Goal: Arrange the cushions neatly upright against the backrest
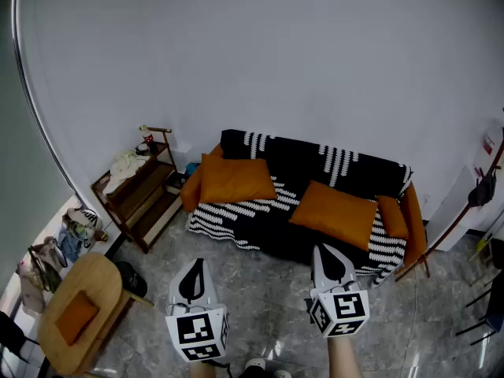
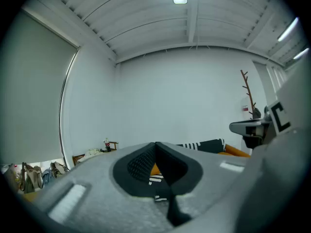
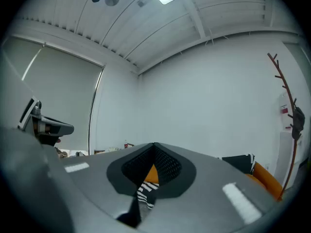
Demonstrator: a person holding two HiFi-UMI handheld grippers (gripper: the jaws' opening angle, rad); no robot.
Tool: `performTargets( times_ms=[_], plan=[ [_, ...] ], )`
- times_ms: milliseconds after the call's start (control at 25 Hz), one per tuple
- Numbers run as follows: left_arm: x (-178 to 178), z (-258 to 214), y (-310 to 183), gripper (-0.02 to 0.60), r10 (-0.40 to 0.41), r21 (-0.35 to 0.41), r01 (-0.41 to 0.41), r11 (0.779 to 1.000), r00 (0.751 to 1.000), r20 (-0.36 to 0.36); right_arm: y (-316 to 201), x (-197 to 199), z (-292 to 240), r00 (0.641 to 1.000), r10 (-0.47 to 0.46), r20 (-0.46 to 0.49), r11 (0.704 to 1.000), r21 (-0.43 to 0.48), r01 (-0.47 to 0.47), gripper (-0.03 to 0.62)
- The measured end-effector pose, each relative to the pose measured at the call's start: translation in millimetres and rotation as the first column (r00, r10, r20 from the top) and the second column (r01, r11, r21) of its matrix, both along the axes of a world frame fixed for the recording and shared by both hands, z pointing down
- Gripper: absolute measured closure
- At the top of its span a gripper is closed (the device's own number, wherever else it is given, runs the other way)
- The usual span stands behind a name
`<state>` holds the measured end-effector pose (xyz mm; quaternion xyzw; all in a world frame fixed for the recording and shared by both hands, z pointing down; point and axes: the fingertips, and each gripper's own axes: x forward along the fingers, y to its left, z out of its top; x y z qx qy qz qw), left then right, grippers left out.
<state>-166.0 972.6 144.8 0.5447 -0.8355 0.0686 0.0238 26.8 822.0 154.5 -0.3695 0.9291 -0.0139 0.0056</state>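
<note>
A sofa (image 1: 358, 168) under a black-and-white throw stands against the far wall. One orange cushion (image 1: 236, 180) leans at its left end. A second orange cushion (image 1: 335, 213) lies flat on the seat right of the middle. A smaller orange cushion (image 1: 391, 216) rests by the right armrest. My left gripper (image 1: 198, 264) and right gripper (image 1: 325, 250) hover over the floor in front of the sofa, both shut and holding nothing. The left gripper view shows its jaws (image 2: 156, 145) pressed together, as does the right gripper view (image 3: 154, 145).
A dark wooden shelf (image 1: 138, 193) with cloth on it stands left of the sofa. A round wooden stool (image 1: 79, 309) with an orange pad sits at the near left, with bags (image 1: 49, 260) beside it. A coat stand (image 1: 466, 209) leans at the right.
</note>
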Motion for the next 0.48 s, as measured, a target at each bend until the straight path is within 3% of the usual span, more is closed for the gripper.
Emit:
performTargets(
  times_ms=[480],
  plan=[
    [-5.4,6.3,3.4,0.578,0.000,-0.010,-0.001,1.000,1.000,-0.008,3.8,-7.5,-0.1,1.000,-0.001,-0.006,1.000,0.005,0.001,0.586]
  ],
)
